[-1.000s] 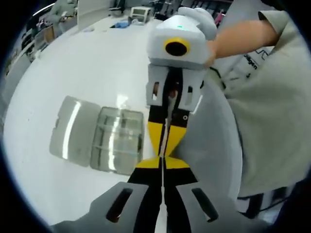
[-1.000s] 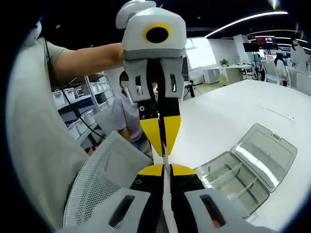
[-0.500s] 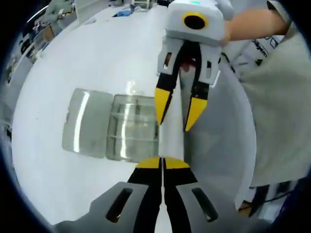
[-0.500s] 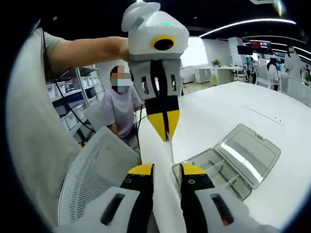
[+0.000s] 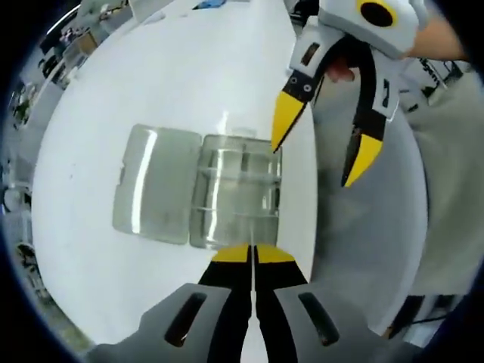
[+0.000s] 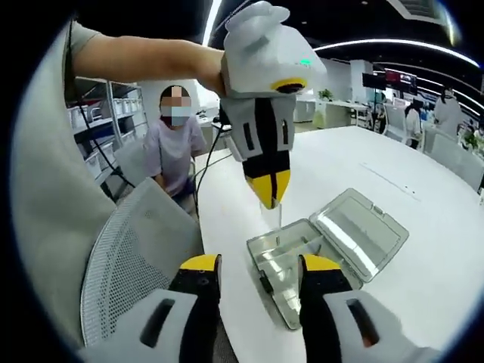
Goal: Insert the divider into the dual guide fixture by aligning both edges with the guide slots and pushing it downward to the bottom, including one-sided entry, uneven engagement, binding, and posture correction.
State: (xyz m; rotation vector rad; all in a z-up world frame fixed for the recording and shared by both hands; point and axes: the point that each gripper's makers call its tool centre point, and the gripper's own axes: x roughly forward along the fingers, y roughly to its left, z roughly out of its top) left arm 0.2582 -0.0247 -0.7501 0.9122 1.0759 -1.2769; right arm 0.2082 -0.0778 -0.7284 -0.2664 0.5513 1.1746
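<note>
Gripping the clear divider (image 6: 277, 215) edge-on, the left gripper (image 6: 269, 189) is hovering directly above the open box (image 6: 291, 265) on the table (image 5: 113, 98), while the right gripper (image 5: 321, 147) is standing open beside it.

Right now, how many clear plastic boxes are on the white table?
1: the open clear box lies on the white table, lid flat beside it. Others may sit outside view.

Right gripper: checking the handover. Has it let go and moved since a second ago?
Yes. The right gripper opened and drew away from the left gripper, toward the table edge.
</note>
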